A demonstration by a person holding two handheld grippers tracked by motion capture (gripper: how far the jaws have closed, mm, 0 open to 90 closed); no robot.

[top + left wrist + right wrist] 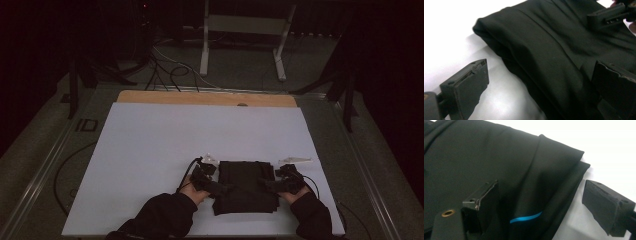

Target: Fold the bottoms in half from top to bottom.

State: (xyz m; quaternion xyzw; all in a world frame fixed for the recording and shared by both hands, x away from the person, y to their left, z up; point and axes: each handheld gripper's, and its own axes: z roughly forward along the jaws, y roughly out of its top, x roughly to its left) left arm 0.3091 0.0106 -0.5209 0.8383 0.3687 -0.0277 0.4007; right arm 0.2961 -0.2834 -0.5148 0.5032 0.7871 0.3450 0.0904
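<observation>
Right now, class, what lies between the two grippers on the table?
The folded black cloth lies between the left gripper and the right gripper, each with open jaws at one of its side edges. The high view shows this best.

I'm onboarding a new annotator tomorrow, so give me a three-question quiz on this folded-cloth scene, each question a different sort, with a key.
1. True or false: the folded black cloth lies on the white table cover.
2. Multiple choice: how do the jaws of the left tool stand in the left gripper view? A) shut on the cloth. B) open, one jaw over the white cover, the other over the cloth. C) shut, well away from the cloth.
3. Fill in: in the right gripper view, near the right tool, the cloth shows a thin ____ stripe.

Key: 1 true; 2 B; 3 blue.
</observation>
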